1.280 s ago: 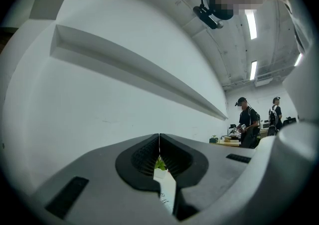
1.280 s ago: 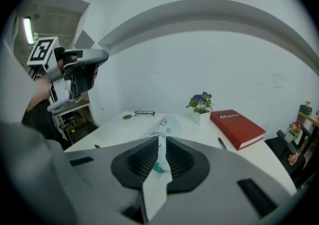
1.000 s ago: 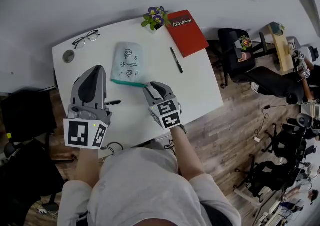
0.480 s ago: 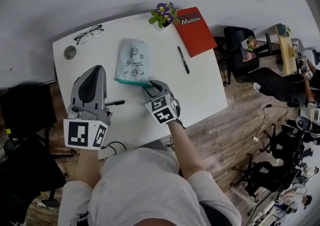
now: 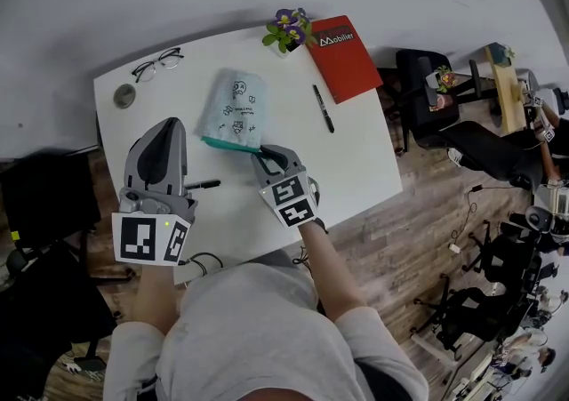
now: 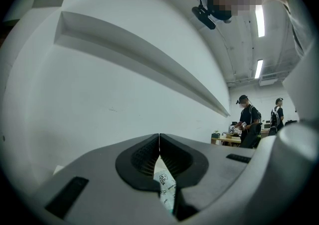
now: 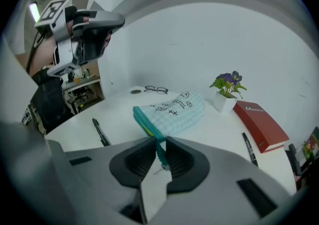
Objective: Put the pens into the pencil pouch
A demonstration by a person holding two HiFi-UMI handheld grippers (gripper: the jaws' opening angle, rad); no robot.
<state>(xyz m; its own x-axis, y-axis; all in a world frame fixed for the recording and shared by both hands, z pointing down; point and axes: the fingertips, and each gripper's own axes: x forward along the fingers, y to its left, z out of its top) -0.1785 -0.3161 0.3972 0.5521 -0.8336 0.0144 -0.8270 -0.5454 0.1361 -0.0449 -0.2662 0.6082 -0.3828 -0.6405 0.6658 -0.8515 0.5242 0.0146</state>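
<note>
Pencil pouch (image 5: 233,110), pale blue check with small doodles and a teal zipper edge, lies flat near the middle of a white table (image 5: 356,159), zipper end towards the person. Neither pen is inside it. One black pen (image 5: 324,108) lies on the table to the right of the pouch, apart from it and near a red book (image 5: 343,57). The other black pen (image 5: 203,184) lies nearer the table's front edge and, in the head view, shows just to the right of the left gripper (image 5: 169,124). The right gripper (image 5: 265,152) tilts downward at the pouch's near right corner. Its jaws have just been closing, and they pinch the teal zipper edge, which runs between the pads. The left gripper is held level above the table, its jaws closed tip to tip and holding nothing. Along the far side of the table are a pair of glasses (image 5: 156,63), a small round grey object (image 5: 124,96) and a small potted plant with purple flowers (image 5: 286,28), just beside the red book. Right of the table is a wooden floor (image 5: 418,239) with black office chairs (image 5: 418,79).
</note>
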